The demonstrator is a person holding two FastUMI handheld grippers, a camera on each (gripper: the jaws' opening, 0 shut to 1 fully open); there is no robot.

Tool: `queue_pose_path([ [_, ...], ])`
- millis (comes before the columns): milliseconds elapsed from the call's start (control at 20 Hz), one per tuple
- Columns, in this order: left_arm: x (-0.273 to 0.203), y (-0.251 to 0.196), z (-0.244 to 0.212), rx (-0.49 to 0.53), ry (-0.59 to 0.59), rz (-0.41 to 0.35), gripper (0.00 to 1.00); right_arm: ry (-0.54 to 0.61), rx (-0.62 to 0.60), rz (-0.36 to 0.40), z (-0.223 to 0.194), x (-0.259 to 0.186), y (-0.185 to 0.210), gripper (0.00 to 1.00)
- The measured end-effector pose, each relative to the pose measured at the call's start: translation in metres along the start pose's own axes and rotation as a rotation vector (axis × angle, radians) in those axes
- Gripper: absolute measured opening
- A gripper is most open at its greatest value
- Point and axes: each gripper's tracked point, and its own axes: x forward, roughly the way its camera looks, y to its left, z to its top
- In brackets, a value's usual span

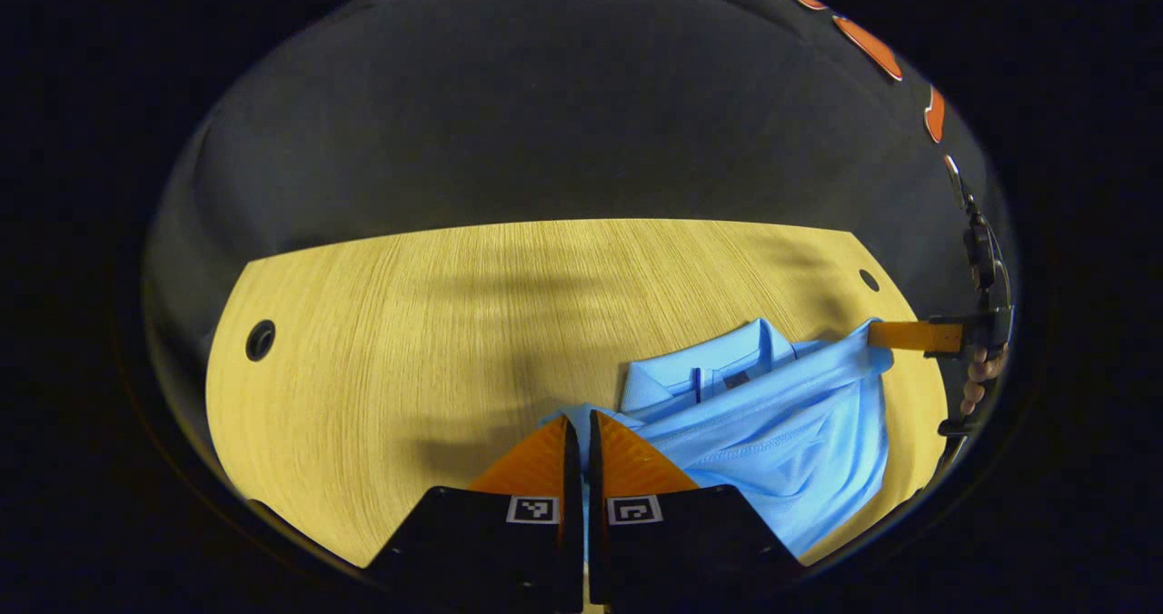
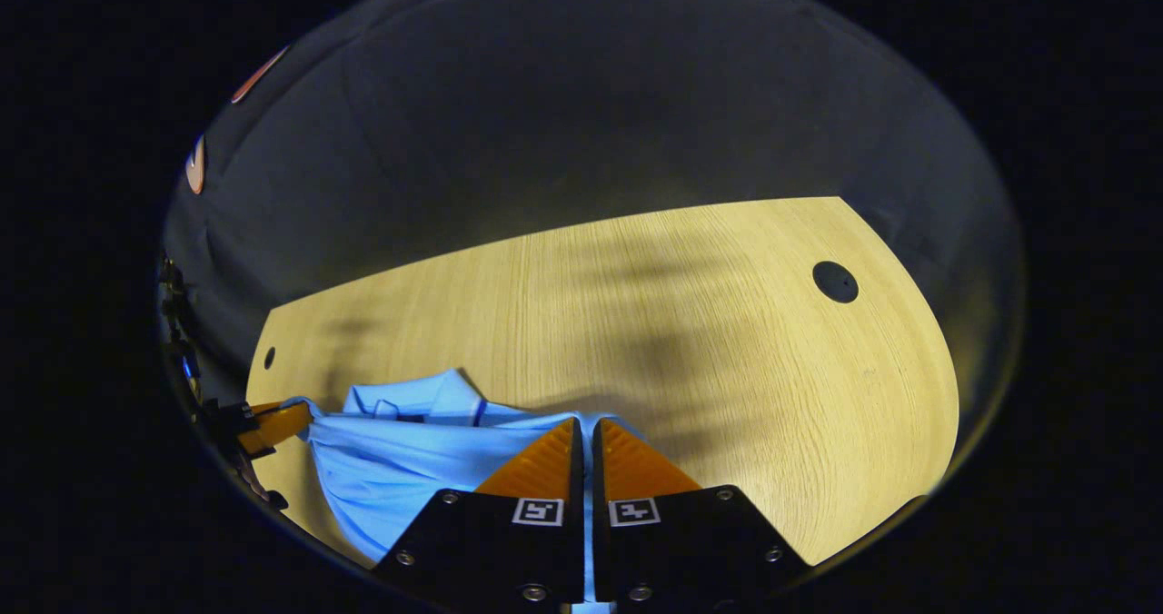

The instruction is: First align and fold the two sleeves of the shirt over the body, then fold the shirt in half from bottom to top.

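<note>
A light blue polo shirt point(image 1: 772, 423) hangs above the wooden table point(image 1: 436, 323), stretched between both grippers, its collar point(image 1: 718, 369) showing behind the raised edge. My left gripper point(image 1: 578, 423) is shut on one corner of the shirt's edge. In the left gripper view the right gripper point(image 1: 877, 334) pinches the opposite corner at the far right, held by a hand point(image 1: 981, 378). In the right gripper view my right gripper point(image 2: 588, 428) is shut on the shirt point(image 2: 400, 469), and the left gripper point(image 2: 295, 419) grips the cloth at the far left. The collar point(image 2: 427, 401) lies behind the lifted fold.
The table has a round cable hole at its left side point(image 1: 260, 340) and a small one at the far right point(image 1: 869, 280). In the right gripper view a dark round hole point(image 2: 834, 282) sits at the table's far right. Black cloth walls stand behind the table.
</note>
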Motion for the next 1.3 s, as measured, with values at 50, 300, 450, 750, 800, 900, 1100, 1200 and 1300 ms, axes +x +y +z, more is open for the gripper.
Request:
queue_pose_path([
  [50, -0.001, 0.002, -0.004, -0.024, 0.006, -0.004, 0.06, 0.002, -0.005, 0.005, 0.0, -0.002, -0.001, 0.04],
  [300, -0.018, 0.01, 0.005, -0.046, -0.027, 0.044, 0.06, -0.056, -0.009, -0.036, 0.019, -0.024, -0.013, 0.12],
  [450, -0.04, 0.009, 0.004, -0.026, -0.012, 0.08, 0.29, -0.128, 0.01, -0.034, 0.033, -0.055, -0.015, 0.3],
  [750, -0.111, -0.011, 0.024, -0.062, -0.117, 0.096, 0.94, -0.293, -0.003, 0.029, 0.048, -0.14, -0.009, 0.64],
  [800, -0.128, -0.014, 0.027, -0.056, -0.14, 0.098, 0.95, -0.331, -0.013, 0.038, 0.05, -0.157, -0.008, 0.65],
  [900, -0.165, -0.024, 0.03, -0.033, -0.195, 0.113, 0.96, -0.397, -0.046, 0.035, 0.05, -0.192, -0.01, 0.64],
  [1100, -0.236, -0.045, 0.029, 0.007, -0.324, 0.149, 0.97, -0.482, -0.095, 0.043, 0.039, -0.258, -0.008, 0.73],
  [1200, -0.27, -0.058, 0.031, 0.025, -0.387, 0.152, 0.98, -0.521, -0.114, 0.058, 0.029, -0.288, -0.008, 0.78],
  [1300, -0.307, -0.077, 0.031, 0.057, -0.449, 0.169, 0.97, -0.571, -0.143, 0.063, 0.023, -0.319, -0.008, 0.82],
])
